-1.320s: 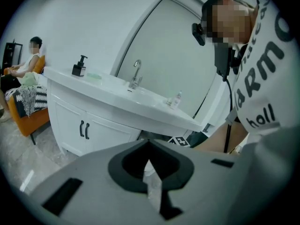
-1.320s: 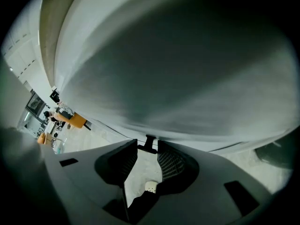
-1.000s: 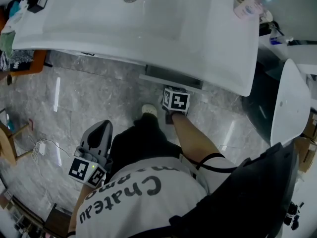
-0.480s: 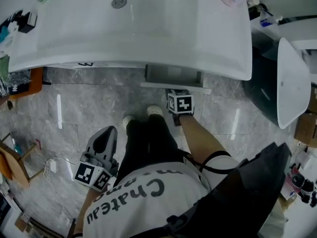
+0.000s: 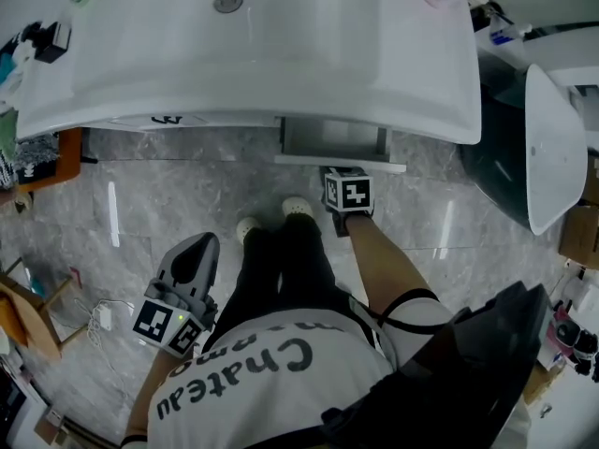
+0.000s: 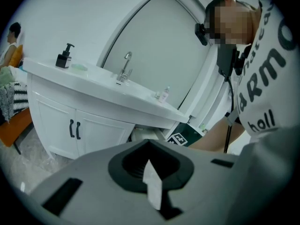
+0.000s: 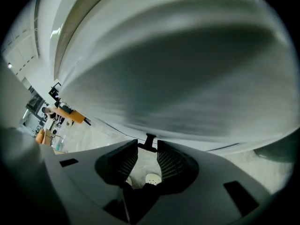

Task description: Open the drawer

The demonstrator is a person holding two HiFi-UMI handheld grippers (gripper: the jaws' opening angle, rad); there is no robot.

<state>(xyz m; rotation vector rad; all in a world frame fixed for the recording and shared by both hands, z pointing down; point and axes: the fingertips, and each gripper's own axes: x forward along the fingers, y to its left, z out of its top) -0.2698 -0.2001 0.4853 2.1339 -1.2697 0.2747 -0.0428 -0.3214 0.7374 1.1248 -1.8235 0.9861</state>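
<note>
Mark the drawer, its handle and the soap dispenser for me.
drawer (image 5: 332,138), head view, its grey inside.
handle (image 7: 149,142), right gripper view, black bar between the jaws.
soap dispenser (image 6: 63,60), left gripper view, its dark body.

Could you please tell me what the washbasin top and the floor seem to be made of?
Washbasin top: likely glazed ceramic or cast resin, since it is seamless, glossy white with soft highlights.
Floor: probably polished grey marble or marble-look tile, given the veined pattern, joint lines and streaks of reflected light.
</note>
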